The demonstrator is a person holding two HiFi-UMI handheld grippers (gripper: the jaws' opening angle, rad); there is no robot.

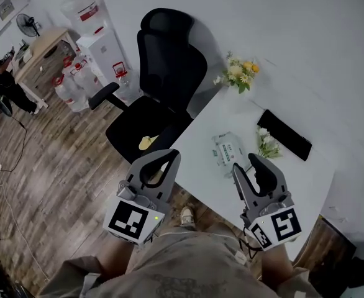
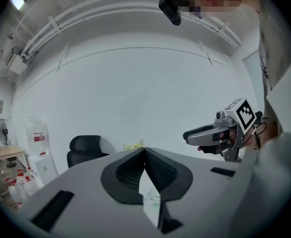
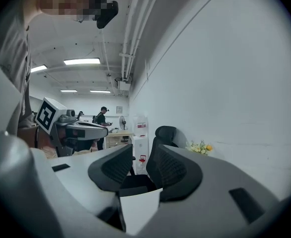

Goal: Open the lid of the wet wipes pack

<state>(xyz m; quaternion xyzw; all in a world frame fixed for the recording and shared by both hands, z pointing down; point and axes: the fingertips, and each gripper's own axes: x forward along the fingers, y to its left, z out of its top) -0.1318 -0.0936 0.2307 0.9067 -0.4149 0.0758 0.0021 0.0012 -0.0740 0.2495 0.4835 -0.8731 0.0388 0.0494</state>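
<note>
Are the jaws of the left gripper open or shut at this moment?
Shut. In its own view the left gripper has its jaws touching at the tips, with nothing between them.

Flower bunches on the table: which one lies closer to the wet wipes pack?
The white-flowered bunch, just right of the wet wipes pack; the yellow-flowered bunch sits farther off, by the chair.

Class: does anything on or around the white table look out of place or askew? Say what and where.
A small yellowish item lies on the seat of the black office chair, an odd spot; I cannot tell what it is. The white wet wipes pack lies skewed to the front edge of the white table.
</note>
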